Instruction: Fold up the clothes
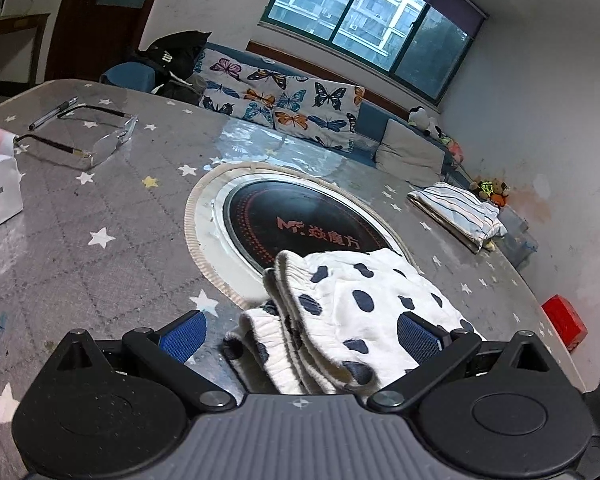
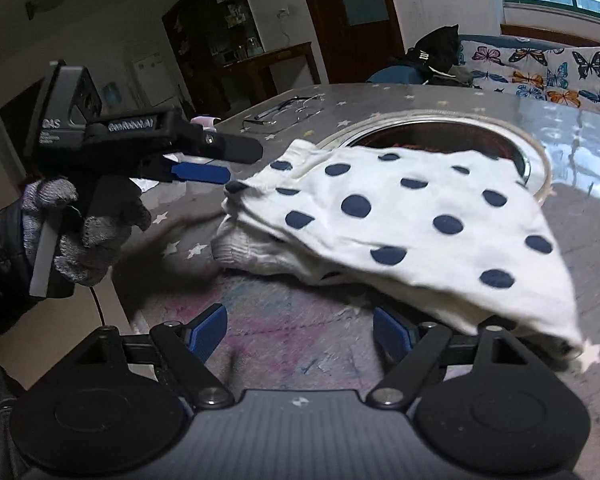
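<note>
Spotted garment (image 2: pixel 400 216) lies folded at frame centre on surface (image 1: pixel 100 264), far edge overlapping round inset cooktop (image 1: pixel 300 220). My left gripper (image 1: pixel 300 332) jaws spread wide, waistband end between them, pads not pressing. My right gripper (image 2: pixel 300 332) jaws also wide, empty, garment hem just beside right finger. I judge fold laid, both let go. Striped folded piece (image 1: pixel 456 208) parked at right, probably finished pile

Star-print table (image 1: pixel 100 264) bears spotted garment (image 1: pixel 364 304), striped cloth (image 1: pixel 456 212), glasses (image 1: pixel 88 140), pen (image 1: pixel 54 113).

"GenRobot.AI" on left claw (image 2: pixel 204 160)
</note>
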{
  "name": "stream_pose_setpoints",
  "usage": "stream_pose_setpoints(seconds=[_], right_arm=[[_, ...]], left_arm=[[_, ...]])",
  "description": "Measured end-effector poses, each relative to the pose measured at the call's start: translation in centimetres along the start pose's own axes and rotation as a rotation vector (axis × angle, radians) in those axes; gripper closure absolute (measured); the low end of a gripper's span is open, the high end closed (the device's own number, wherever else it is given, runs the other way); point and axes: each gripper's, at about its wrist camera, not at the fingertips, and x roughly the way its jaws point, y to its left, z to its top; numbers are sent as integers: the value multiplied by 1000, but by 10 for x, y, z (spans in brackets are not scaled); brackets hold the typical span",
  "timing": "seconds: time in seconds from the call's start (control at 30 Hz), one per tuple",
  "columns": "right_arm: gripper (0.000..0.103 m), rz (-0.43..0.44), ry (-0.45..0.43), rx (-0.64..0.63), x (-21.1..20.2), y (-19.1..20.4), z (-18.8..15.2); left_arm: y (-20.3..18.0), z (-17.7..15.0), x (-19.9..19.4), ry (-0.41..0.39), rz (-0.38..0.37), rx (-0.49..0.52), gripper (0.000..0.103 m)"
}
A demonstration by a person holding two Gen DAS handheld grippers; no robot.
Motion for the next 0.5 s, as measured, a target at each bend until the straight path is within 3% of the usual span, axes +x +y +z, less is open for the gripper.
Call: stream_pose_setpoints(seconds=[0.33,0.5], right_arm=[[19,-110,-93,12,-8,-14,2],[18,-104,-87,-10,-17,-15,8]], left_arm=[[-4,-2,3,17,32,23,0],[-4,-3,6,31,51,26,0]])
